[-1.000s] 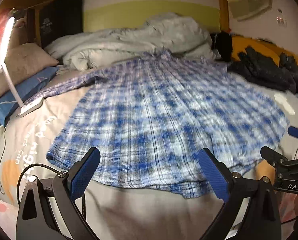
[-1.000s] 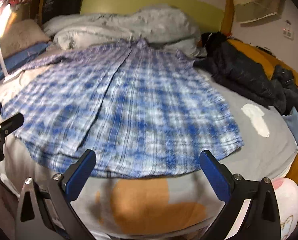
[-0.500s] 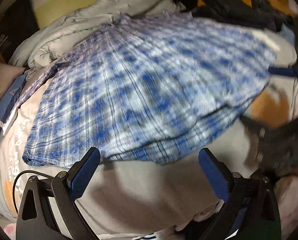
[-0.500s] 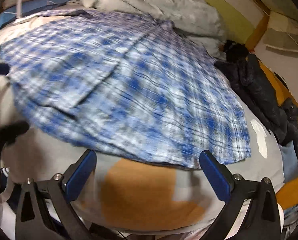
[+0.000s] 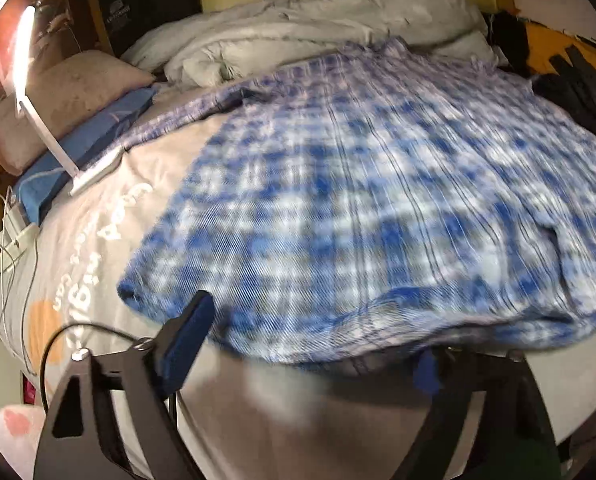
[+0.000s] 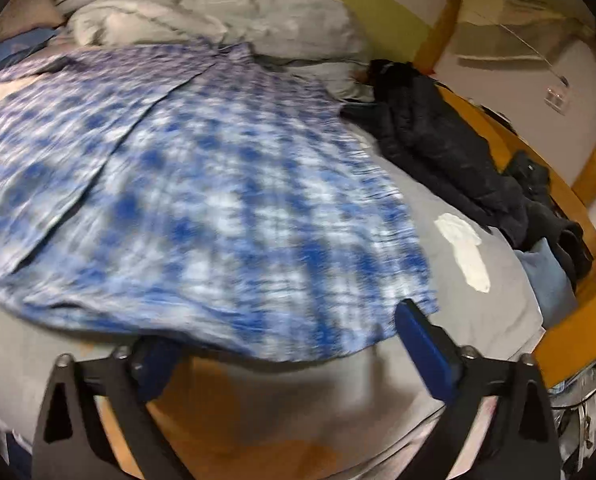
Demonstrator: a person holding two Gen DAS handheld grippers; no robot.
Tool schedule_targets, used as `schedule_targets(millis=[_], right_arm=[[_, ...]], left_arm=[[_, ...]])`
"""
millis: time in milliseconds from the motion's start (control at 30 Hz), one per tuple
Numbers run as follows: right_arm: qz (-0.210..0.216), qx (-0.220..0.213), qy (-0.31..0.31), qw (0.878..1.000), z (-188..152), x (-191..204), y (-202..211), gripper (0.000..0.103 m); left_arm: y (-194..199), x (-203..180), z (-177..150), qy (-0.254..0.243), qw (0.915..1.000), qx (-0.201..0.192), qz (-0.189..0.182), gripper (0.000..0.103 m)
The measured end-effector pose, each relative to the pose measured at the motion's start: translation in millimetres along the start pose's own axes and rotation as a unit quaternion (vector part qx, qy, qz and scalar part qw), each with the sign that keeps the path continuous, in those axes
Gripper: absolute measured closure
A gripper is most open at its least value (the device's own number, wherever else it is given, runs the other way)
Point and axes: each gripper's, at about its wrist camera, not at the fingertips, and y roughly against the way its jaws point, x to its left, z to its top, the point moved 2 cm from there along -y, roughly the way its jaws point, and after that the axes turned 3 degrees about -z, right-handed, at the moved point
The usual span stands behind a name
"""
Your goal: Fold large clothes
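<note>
A large blue-and-white plaid shirt (image 5: 377,200) lies spread flat on the grey bed sheet (image 5: 298,408), collar toward the far end. My left gripper (image 5: 309,356) is at the shirt's near left hem. Its jaws are closing with the hem edge between them, and the cloth drapes over the right finger (image 5: 425,372). In the right wrist view the shirt (image 6: 218,200) fills the middle. My right gripper (image 6: 288,354) is at the near right hem, its jaws also closing. The hem covers its left finger (image 6: 154,368), while the right finger (image 6: 421,340) stands at the shirt's corner. Neither gripper's pads press the cloth.
A rumpled grey duvet (image 5: 317,28) is heaped at the head of the bed. At left are a pillow (image 5: 58,100), a lit white lamp (image 5: 46,128) and charger cables (image 5: 10,240). A black jacket (image 6: 457,152) lies along the wooden bed rail (image 6: 569,332) at right.
Both grippers have dropped closer to the shirt's near hem, and their jaws have narrowed. The hem now lies over each gripper's inner finger, where before it lay ahead of the fingertips.
</note>
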Motion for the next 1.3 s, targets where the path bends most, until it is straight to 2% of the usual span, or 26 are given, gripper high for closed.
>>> schedule_targets(millis=[67, 100, 167, 200, 233, 300, 367, 433, 500, 567, 633, 733, 767, 800, 967, 1100, 1167, 1300], right_arm=[[-0.002, 0.002, -0.011, 1.0, 6.8, -8.5, -3.7, 0.017], [0.001, 0.005, -0.014, 1.0, 10.0, -12.9, -5.8, 0.026], [0.01, 0.013, -0.026, 1.0, 16.4, -25.5, -9.2, 0.043], [0.022, 0.018, -0.036, 0.999, 19.8, -32.0, -11.6, 0.066], [0.029, 0.023, -0.042, 0.998, 22.9, -35.4, -16.5, 0.088], [0.06, 0.034, -0.067, 0.995, 27.6, -45.5, -21.3, 0.097], [0.087, 0.039, -0.083, 0.992, 33.8, -51.9, -24.0, 0.099], [0.089, 0.033, -0.084, 0.992, 42.0, -54.3, -23.2, 0.1], [0.087, 0.008, -0.093, 0.992, 55.4, -59.6, -15.8, 0.1], [0.086, -0.019, -0.099, 0.991, 72.3, -65.6, -10.0, 0.1], [0.084, -0.055, -0.109, 0.989, 88.8, -73.6, -1.5, 0.1], [0.075, -0.08, -0.129, 0.986, 106.6, -82.8, -0.3, 0.1], [0.077, -0.082, -0.132, 0.985, 110.1, -84.9, -3.5, 0.1], [0.076, -0.079, -0.131, 0.985, 113.8, -85.9, -8.9, 0.1], [0.083, -0.051, -0.135, 0.986, 121.1, -88.0, -38.9, 0.1], [0.087, -0.044, -0.104, 0.99, 127.1, -81.0, -51.7, 0.1], [0.094, -0.037, -0.08, 0.992, 135.0, -70.3, -61.5, 0.1], [0.08, -0.029, -0.051, 0.995, 147.9, -52.9, -84.3, 0.1]], left_arm=[[-2.3, 3.1, 7.6, -0.014, 0.9994, -0.015, 0.027, 0.025], [-4.7, 5.7, 11.2, -0.023, 0.9989, -0.014, 0.038, 0.027], [-6.4, 12.9, 14.7, -0.033, 0.9985, -0.002, 0.044, 0.038], [-6.6, 17.9, 16.1, -0.034, 0.9985, 0.002, 0.043, 0.053], [-6.3, 22.8, 17.4, -0.035, 0.9985, 0.005, 0.041, 0.073], [-2.5, 28.8, 20.5, -0.039, 0.9987, 0.007, 0.031, 0.096], [8.6, 32.2, 25.9, -0.039, 0.999, -0.007, 0.02, 0.1], [19.2, 30.1, 39.2, -0.052, 0.9979, -0.028, 0.027, 0.1], [36.6, 30.5, 55.8, -0.048, 0.9964, -0.058, 0.039, 0.1], [53.9, 34.1, 70.9, -0.01, 0.9963, -0.08, 0.031, 0.1], [73.2, 37.1, 79.3, 0.052, 0.9931, -0.104, 0.012, 0.101], [85.4, 33.7, 73.3, 0.125, 0.9843, -0.118, -0.04, 0.101], [82.5, 29.7, 70.4, 0.134, 0.9825, -0.115, -0.059, 0.101], [75.4, 24.4, 69.8, 0.129, 0.9837, -0.106, -0.067, 0.101], [31.6, 22.1, 84.5, 0.075, 0.9935, -0.069, -0.051, 0.101], [-2.8, 32.5, 108.0, 0.029, 0.999, -0.029, -0.016, 0.1], [-21.5, 34.9, 119.7, 0.01, 0.9999, -0.003, -0.002, 0.1], [-60.8, 33.7, 139.1, -0.03, 0.999, 0.024, 0.025, 0.096]])
